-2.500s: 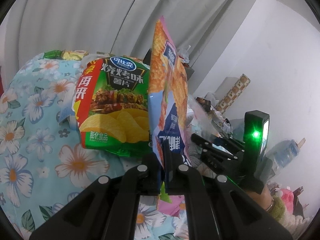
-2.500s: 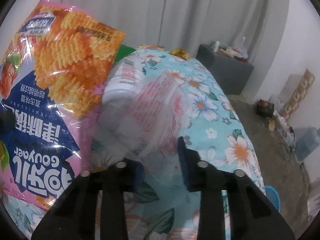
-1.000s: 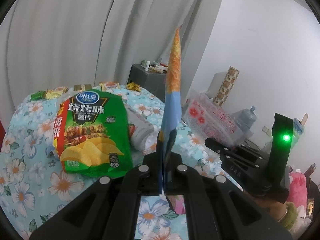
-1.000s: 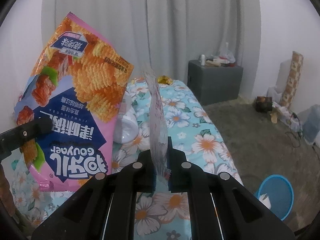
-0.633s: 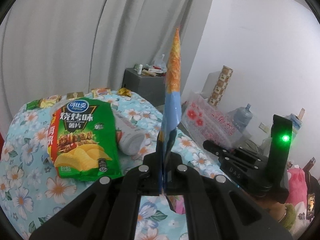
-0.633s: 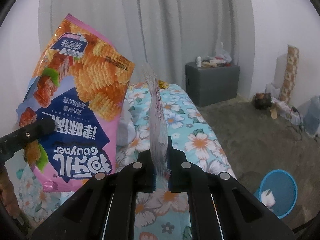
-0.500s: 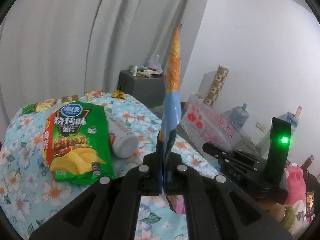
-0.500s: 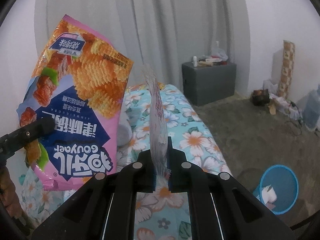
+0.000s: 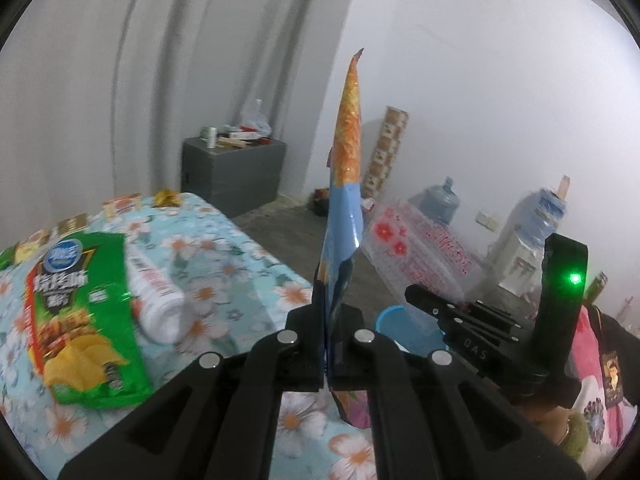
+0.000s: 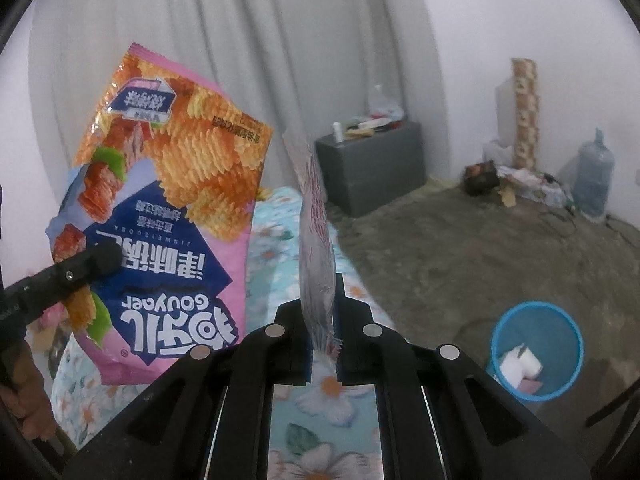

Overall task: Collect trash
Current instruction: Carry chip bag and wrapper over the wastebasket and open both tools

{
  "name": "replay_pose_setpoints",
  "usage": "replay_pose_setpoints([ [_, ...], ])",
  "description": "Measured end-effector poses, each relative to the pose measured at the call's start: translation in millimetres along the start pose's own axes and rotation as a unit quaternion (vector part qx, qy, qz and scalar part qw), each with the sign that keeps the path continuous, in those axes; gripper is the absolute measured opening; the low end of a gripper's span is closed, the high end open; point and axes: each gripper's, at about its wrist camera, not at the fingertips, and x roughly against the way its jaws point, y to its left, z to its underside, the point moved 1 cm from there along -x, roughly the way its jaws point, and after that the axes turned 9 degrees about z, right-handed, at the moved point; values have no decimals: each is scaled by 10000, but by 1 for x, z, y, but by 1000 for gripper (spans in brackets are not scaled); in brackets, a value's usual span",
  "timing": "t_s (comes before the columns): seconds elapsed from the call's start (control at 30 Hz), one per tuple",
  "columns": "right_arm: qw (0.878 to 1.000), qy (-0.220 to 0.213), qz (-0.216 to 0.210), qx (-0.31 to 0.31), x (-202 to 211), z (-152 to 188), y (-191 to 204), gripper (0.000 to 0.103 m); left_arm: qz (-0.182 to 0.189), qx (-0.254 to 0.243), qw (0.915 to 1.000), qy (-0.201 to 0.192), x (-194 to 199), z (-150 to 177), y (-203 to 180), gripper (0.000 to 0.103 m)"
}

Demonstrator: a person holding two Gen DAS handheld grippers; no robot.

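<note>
Left tool is pressed together on the lower edge of a pink and orange chip bag, which stands edge-on above the jaws in its own view and shows its full printed face at the left of the right wrist view. Right tool likewise pinches a clear plastic wrapper with red print by its bottom edge, the sheet rising thin and upright between the jaws.

Both items hang in the air above the near right edge of the bed with its floral cover. On the bed to the left lie a green chip bag and a white bottle just beside it, and small packets sit along the far edge. A blue bin stands on the floor at the right, with some white scraps already inside.

Both held pieces look light, thin and floppy, probably empty, though the frames are motion-blurred. Such film is slick and crinkles, so a firm pinch on a sealed seam suits better than on the loose middle. They may flutter or drift when let go, so releasing low over the bin mouth seems wise.
</note>
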Motion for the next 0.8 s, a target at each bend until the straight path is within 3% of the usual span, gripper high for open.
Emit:
replay_pose_setpoints([
  [0.43,9954,-17,503,-817,5,6,-68,6,748,-290,9955,503,-84,-24,-51,0],
  [0.8,9802,120,1062,-1669,5,20,-135,6,1265,-536,9823,1274,-185,-27,-110,0],
])
